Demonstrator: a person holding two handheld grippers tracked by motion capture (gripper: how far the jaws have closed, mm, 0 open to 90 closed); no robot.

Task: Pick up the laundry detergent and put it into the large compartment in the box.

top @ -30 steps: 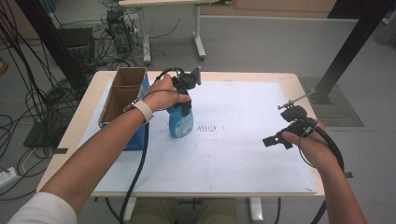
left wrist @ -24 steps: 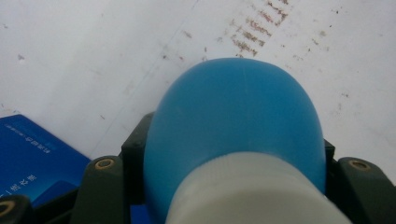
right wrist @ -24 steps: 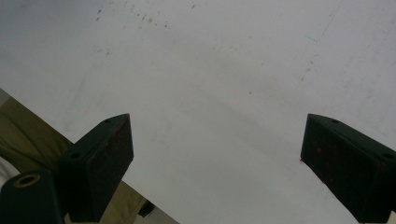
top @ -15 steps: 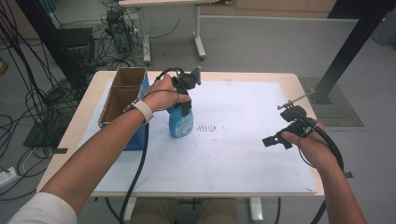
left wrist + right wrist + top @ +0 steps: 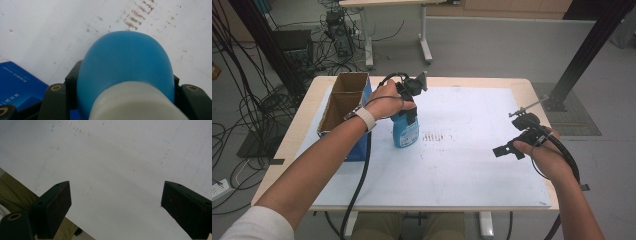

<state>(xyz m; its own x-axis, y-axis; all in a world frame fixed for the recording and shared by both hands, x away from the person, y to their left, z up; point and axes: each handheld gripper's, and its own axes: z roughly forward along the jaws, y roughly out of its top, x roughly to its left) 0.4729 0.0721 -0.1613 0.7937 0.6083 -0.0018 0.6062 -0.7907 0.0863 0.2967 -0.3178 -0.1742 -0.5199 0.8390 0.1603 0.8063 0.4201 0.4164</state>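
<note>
High view: the left gripper [image 5: 411,102] clamps the top of a blue bottle [image 5: 406,131] standing on the white mat [image 5: 462,165], just right of an open cardboard box [image 5: 343,102]. A careless lift could knock that box.

Left gripper view: the jaws pinch the bottle [image 5: 125,65] near its white cap [image 5: 136,102]; it might slip.

Right gripper view: the right gripper [image 5: 115,202] gapes wide, empty.

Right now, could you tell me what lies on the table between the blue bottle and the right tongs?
Nothing but bare white sheet with faint brown marks, in the high view.
</note>
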